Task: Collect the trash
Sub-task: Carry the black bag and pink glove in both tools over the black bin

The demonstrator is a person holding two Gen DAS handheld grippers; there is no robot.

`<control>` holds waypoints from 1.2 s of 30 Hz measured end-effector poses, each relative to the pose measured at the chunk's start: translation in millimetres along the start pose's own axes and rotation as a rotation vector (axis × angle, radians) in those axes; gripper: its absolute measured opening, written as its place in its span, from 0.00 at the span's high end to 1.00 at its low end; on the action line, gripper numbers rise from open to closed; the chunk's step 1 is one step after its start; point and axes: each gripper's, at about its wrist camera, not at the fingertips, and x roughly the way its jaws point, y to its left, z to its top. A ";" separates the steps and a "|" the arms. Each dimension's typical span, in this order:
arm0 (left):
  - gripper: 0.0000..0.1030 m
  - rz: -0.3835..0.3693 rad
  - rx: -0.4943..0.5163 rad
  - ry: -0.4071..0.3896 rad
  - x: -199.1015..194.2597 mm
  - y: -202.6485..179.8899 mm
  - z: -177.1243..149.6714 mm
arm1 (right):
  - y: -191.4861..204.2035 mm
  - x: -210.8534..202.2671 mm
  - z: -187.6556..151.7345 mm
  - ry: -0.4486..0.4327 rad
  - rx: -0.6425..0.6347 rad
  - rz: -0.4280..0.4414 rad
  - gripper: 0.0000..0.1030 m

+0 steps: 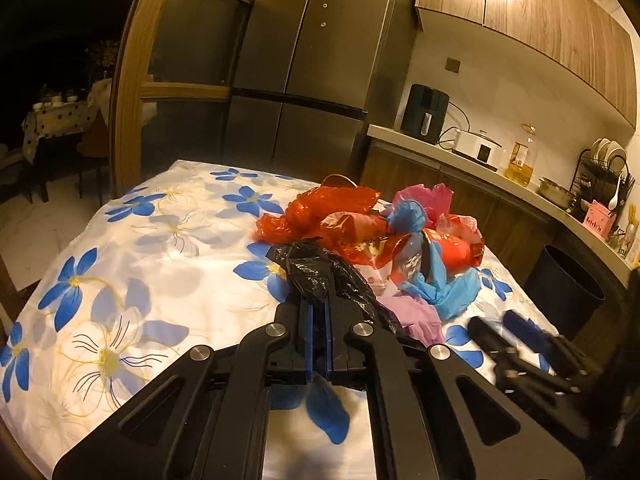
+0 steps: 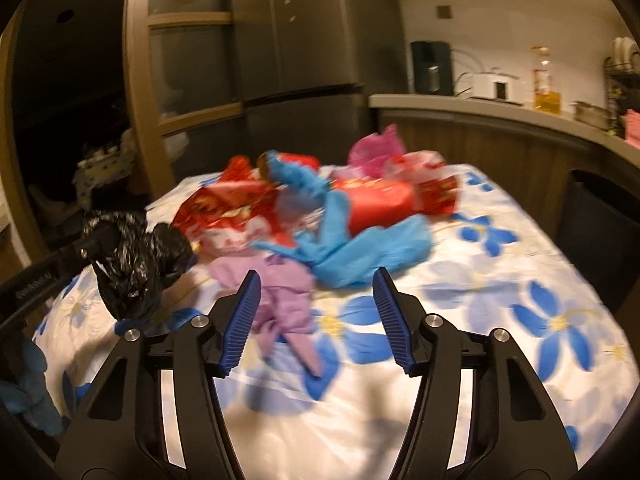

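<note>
Pinching black bag [image 1: 316, 268], left hand-held gripper [image 1: 318, 312] clamped.

A tall dark steel refrigerator [image 1: 304, 60] is set beside a wood-framed glass cabinet [image 1: 176, 80]. Wood-grain wall cupboards [image 1: 540, 12] are lit warmly above a pale stone counter [image 1: 420, 142]. A white blue-flowered tablecloth [image 1: 120, 280] is spread below.

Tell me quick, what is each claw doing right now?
Left gripper: shut on the black plastic bag.
Right gripper: open, holding nothing, above the purple bag.
</note>
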 end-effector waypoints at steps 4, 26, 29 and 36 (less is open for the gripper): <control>0.96 -0.003 -0.003 0.011 3.5 1.9 -2.2 | 7.8 18.8 0.3 0.041 -0.003 0.018 0.53; 0.97 -0.034 0.049 -0.020 -6.8 -25.3 7.1 | -18.6 -39.7 7.9 -0.030 -0.002 0.018 0.98; 0.97 -0.067 0.081 -0.035 -9.4 -44.2 10.2 | -36.0 -60.2 13.0 -0.068 0.020 -0.028 0.98; 0.97 -0.149 0.152 -0.060 -11.0 -92.6 16.9 | -79.4 -98.9 24.9 -0.152 0.072 -0.144 0.98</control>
